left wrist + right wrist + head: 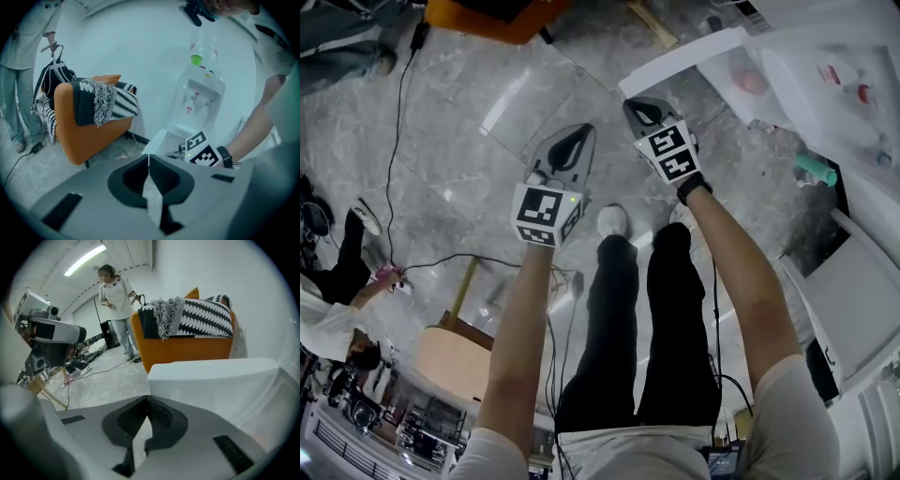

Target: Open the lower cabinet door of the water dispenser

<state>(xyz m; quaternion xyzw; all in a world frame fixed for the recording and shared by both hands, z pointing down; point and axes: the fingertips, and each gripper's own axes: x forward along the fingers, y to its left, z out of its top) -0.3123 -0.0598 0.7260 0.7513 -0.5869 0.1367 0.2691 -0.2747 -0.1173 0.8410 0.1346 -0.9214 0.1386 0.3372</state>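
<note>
**Holding two closed grippers at the dispenser's swung-out lower door**

Figure legend. The person is standing on a grey marble floor (459, 141) and is holding both grippers out in front. The left gripper (583, 131) is hanging over bare floor. In the left gripper view its jaws are pressing together tip to tip, with nothing between them.

The right gripper (633, 105) is pointing at the free edge of the lower cabinet door (684, 58). Its jaws are likewise meeting at the tips and gripping nothing. The right gripper view is showing the door's white corner just beyond them (whether tip and door are touching cannot be told).

The door is standing swung out from the body of the water dispenser (199, 101). The dispenser is standing against a white wall and is carrying a clear bottle (206, 47) with a green cap (196, 59) on top. To one side, an orange armchair (89, 136) is bearing a black-and-white throw (119, 103) over its back. Beyond the armchair, in the right gripper view, another person (117, 296) is standing on the floor.
</note>
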